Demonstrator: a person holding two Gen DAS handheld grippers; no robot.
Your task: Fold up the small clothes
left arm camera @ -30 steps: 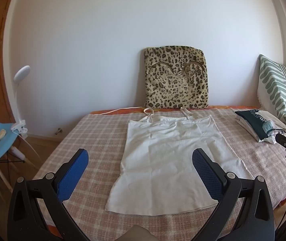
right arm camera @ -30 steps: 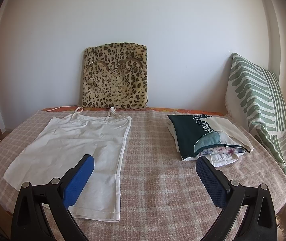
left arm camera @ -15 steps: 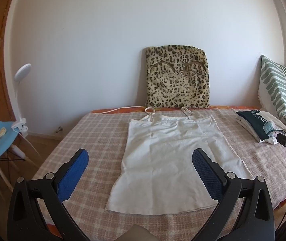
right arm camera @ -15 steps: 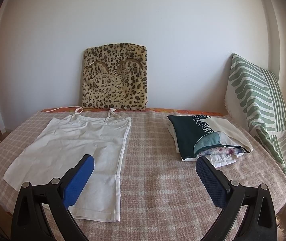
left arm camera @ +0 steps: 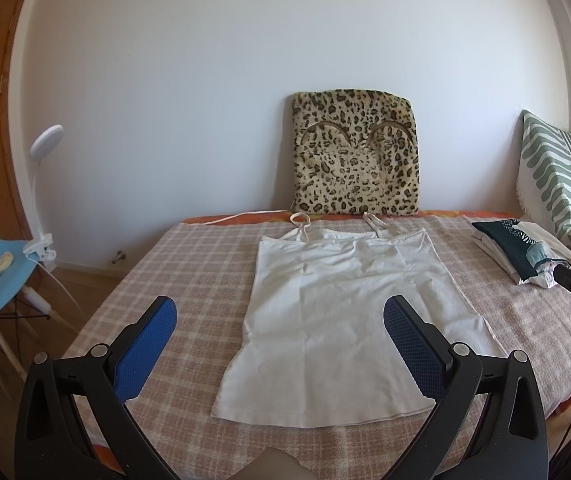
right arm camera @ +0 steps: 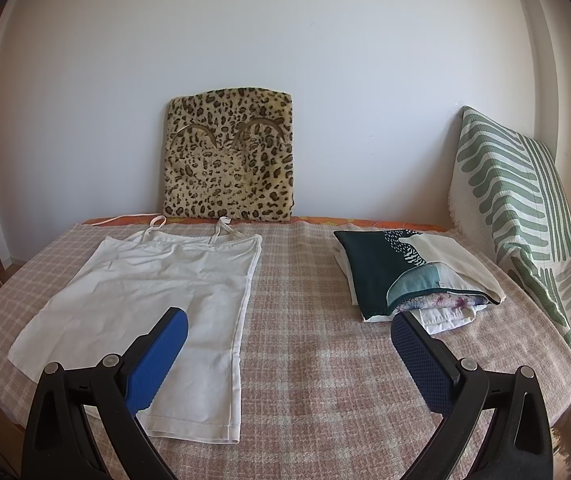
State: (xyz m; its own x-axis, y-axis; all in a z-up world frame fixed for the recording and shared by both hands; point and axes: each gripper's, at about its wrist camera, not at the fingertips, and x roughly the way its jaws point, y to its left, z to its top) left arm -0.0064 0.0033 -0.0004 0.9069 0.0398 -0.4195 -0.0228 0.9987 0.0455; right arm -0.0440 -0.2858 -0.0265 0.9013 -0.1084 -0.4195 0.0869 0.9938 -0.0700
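- Left claw [left arm camera: 280, 316]: spread wide, holding nothing, above the near hem of the top [left arm camera: 349, 312].
- Right claw [right arm camera: 289, 330]: spread wide (pads bare), right of the top [right arm camera: 153, 304].
- Top: flat on the bed [right arm camera: 317, 360], straps toward the leopard cushion [right arm camera: 229, 158].
- Folded pile [right arm camera: 413, 276]: right of the top.

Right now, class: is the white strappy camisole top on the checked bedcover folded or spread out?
Spread out. The white strappy camisole top lies flat on the checked bedcover, full outline showing, both straps extended toward the wall, no fold made yet.
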